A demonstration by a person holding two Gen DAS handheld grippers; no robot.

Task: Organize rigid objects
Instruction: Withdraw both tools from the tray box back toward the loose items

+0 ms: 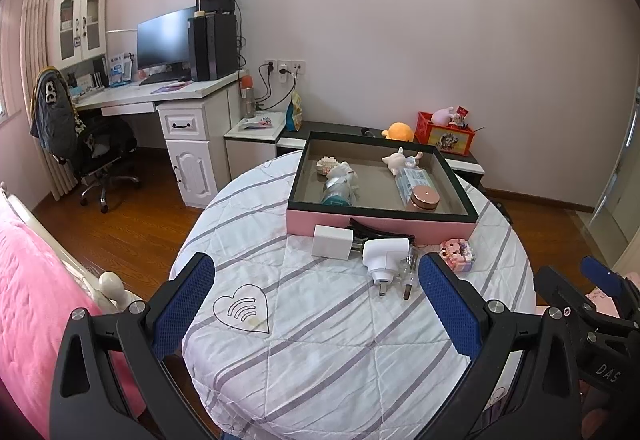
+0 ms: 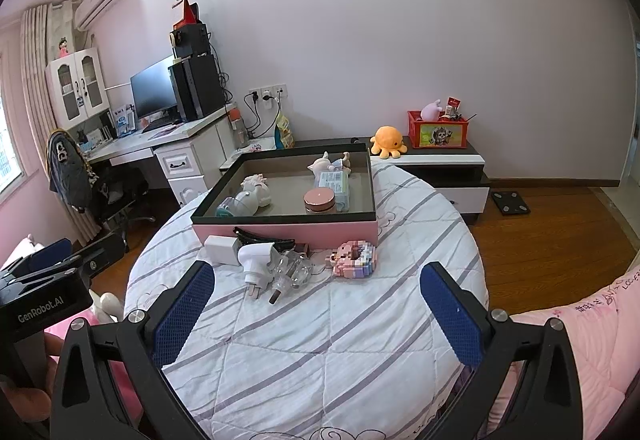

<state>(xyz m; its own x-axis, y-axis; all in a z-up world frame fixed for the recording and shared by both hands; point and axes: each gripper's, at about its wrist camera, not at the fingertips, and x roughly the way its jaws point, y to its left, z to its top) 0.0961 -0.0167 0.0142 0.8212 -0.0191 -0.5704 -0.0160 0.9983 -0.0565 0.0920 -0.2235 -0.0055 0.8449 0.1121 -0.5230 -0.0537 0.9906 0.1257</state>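
A pink box with a dark rim point(image 1: 380, 225) point(image 2: 280, 231) stands on the round covered table point(image 1: 320, 340) point(image 2: 340, 340). It holds a pink-lidded jar point(image 1: 423, 198) point(image 2: 319, 201), a figurine point(image 1: 400, 161) and other items. In front of it lie a white cube charger point(image 1: 331, 241) point(image 2: 220, 249), a white plug device point(image 1: 385, 260) point(image 2: 254, 260), a clear bottle point(image 2: 294, 268), a black hair clip point(image 2: 264, 236) and a pink block toy point(image 1: 458, 254) point(image 2: 354, 258). My left gripper point(image 1: 316, 304) is open and empty above the table's near side. My right gripper point(image 2: 316, 312) is open and empty too.
A desk with monitor point(image 1: 164, 40) and office chair point(image 1: 96, 148) stand at the left. A low cabinet point(image 2: 440, 168) behind the table carries an orange plush point(image 2: 387, 142) and a red crate point(image 2: 438, 130). A pink bed point(image 1: 36, 300) lies to the left.
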